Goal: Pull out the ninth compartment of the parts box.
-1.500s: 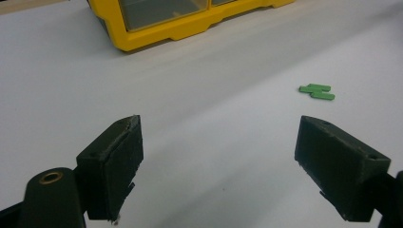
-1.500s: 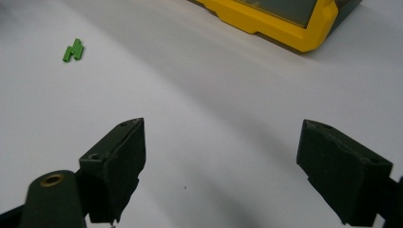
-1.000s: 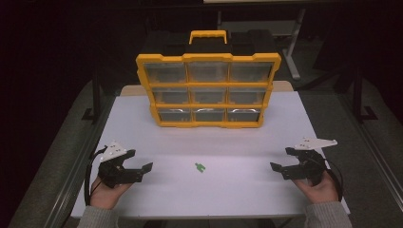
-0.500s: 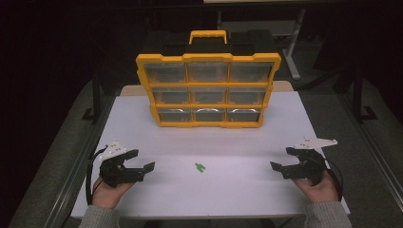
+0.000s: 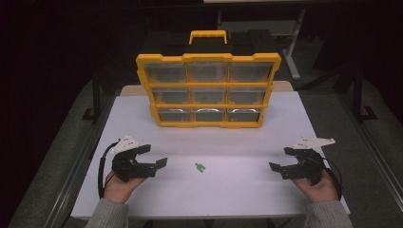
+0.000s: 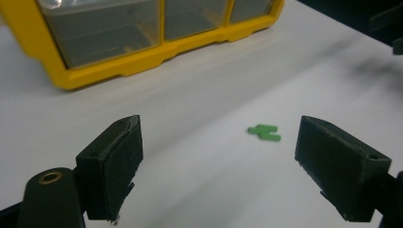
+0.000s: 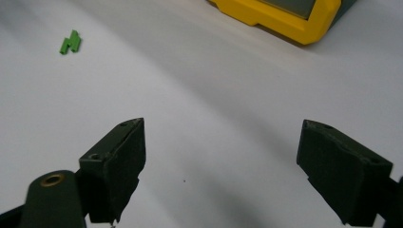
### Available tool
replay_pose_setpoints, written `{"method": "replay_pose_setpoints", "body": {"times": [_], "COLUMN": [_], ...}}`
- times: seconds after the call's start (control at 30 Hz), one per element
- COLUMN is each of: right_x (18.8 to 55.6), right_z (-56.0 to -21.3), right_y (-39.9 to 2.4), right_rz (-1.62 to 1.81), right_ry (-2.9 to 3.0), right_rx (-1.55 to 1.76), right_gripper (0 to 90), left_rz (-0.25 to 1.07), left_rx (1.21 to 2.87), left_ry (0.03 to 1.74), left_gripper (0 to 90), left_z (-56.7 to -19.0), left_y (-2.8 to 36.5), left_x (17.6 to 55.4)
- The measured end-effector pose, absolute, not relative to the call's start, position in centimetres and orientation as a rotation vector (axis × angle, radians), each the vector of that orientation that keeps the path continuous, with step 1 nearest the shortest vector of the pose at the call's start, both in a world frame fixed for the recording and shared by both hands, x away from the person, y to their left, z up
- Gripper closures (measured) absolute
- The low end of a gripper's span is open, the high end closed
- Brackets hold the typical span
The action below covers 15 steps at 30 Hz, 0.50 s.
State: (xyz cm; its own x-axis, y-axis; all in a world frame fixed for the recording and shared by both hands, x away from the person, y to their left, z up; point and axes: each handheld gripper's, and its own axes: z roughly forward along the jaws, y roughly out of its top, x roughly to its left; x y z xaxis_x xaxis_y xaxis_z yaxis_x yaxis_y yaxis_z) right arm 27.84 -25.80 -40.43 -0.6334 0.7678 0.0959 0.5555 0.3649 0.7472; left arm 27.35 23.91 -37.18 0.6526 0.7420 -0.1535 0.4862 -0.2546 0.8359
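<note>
Two grippers sat low at the near edge of the white table (image 5: 285, 118), and we had them both spread wide. Our left gripper (image 5: 153, 158) rested at the near left, jaws gaping and holding nothing, pointed inward toward the middle. Our right gripper (image 5: 281, 160) mirrored it at the near right, jaws just as wide and just as empty. Between them, a little closer to the left one, lay the green piece (image 5: 200, 167), flat on the bare tabletop and touching neither gripper. From the left gripper view it showed as two short green bars side by side (image 6: 264, 132), ahead of the jaws and toward the right one. From the right gripper view it sat far off at the upper left (image 7: 70, 42), well apart from the jaws. Behind it all stood the yellow organizer (image 5: 208, 90), upright at the far middle, nine clear drawers facing us, handle on top.
</note>
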Motion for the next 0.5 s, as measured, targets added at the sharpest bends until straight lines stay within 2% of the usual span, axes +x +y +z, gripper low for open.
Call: {"method": "replay_pose_setpoints", "body": {"times": [0.5], "right_x": [27.9], "right_z": [-40.6], "right_y": [-25.5], "right_rz": [1.113], "right_ry": [2.380], "right_rx": [1.151], "right_gripper": [17.3], "left_rz": [0.166], "left_rx": [1.894], "left_ry": [0.907], "left_gripper": [18.9], "left_z": [-37.7], "left_y": [17.2], "left_x": [29.5]}}
